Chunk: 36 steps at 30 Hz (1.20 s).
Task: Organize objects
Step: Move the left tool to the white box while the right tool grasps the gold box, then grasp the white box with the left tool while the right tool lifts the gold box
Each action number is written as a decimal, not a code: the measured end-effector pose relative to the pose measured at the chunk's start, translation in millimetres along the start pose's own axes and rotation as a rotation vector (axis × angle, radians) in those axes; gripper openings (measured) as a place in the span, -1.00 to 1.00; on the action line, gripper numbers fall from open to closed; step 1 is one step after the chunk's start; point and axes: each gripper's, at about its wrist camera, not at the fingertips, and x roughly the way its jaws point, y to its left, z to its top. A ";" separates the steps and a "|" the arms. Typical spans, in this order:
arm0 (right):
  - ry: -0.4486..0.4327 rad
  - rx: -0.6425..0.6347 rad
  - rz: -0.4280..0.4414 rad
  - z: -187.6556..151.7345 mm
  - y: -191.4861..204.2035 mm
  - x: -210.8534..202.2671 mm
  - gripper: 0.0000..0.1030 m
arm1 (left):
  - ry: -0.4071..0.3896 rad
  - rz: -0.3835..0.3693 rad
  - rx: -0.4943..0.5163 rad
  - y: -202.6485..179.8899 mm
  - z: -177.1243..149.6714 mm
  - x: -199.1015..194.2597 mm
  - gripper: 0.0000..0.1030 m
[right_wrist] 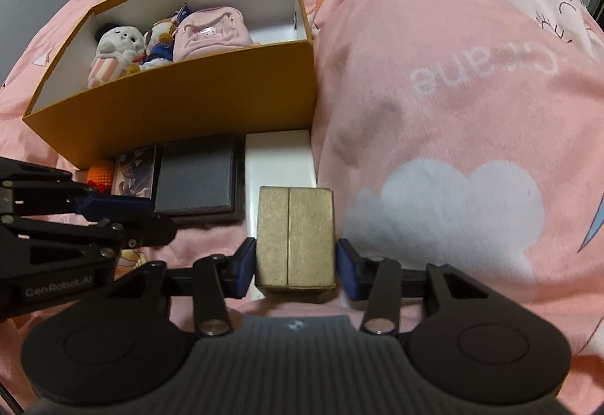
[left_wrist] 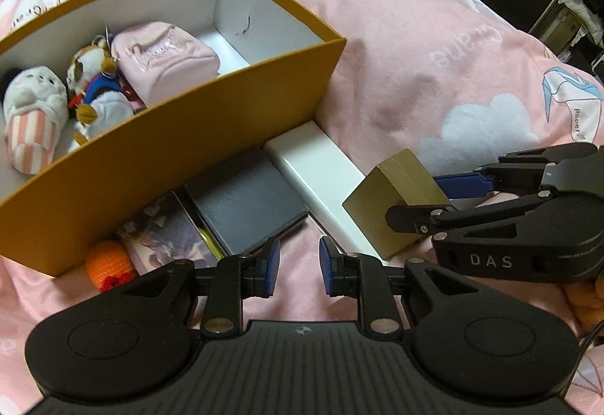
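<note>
- While the right gripper [right_wrist: 294,264] sat low over the pink blanket [right_wrist: 453,94], its blue pads were closed against both sides of the gold box [right_wrist: 294,237], so it had a proper hold on it.
- The gold box was at the near end of the white box [right_wrist: 279,158], overlapping it. From the left wrist view it looked tilted, and I couldn't tell if it was resting on the white box or lifted just clear.
- The left gripper [left_wrist: 300,264] was only partly open with nothing between its pads, hanging over bare blanket just in front of the black case [left_wrist: 245,196].
- The white box, the black case, a picture card [left_wrist: 166,233] and an orange crochet ball [left_wrist: 107,264] were lined up along the front wall of the big orange box [left_wrist: 170,158].
- Inside the orange box, a white plush [left_wrist: 34,105], a smaller brown-and-white plush [left_wrist: 94,75] and a pink pouch [left_wrist: 166,56] were packed toward the left. The right end was bare white floor.
- The two grippers were side by side, close but not touching.
</note>
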 end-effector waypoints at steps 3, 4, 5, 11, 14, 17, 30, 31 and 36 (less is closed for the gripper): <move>-0.027 -0.002 -0.047 -2.8 0.5 -5.1 -0.10 | -0.003 -0.042 -0.028 3.0 2.2 1.3 -0.51; -0.042 -0.003 -0.059 -3.3 -0.6 -8.0 -0.10 | -0.003 -0.064 -0.045 5.2 3.3 1.9 -0.49; -0.054 -0.001 -0.062 -4.2 -2.0 -11.2 -0.10 | -0.001 -0.099 -0.070 8.5 5.2 3.4 -0.46; -0.077 0.089 -0.065 -9.0 -27.8 -21.4 -0.10 | 0.050 -0.205 -0.182 17.9 11.4 21.9 -0.18; -0.079 0.157 -0.034 -10.7 -42.5 -20.6 -0.10 | 0.085 -0.225 -0.234 19.3 15.7 33.7 -0.07; -0.086 0.170 -0.019 -11.3 -45.3 -20.1 -0.10 | 0.118 -0.241 -0.283 19.4 22.3 46.5 0.01; -0.078 0.207 0.047 -11.4 -66.2 -3.7 -0.10 | 0.237 -0.195 -0.420 17.0 26.0 95.6 0.23; -0.078 0.206 0.050 -11.5 -66.5 -3.1 -0.10 | 0.239 -0.198 -0.424 16.5 25.8 98.0 0.29; -0.077 0.204 0.057 -11.6 -67.3 -1.3 -0.09 | 0.240 -0.211 -0.443 12.2 24.4 108.4 0.43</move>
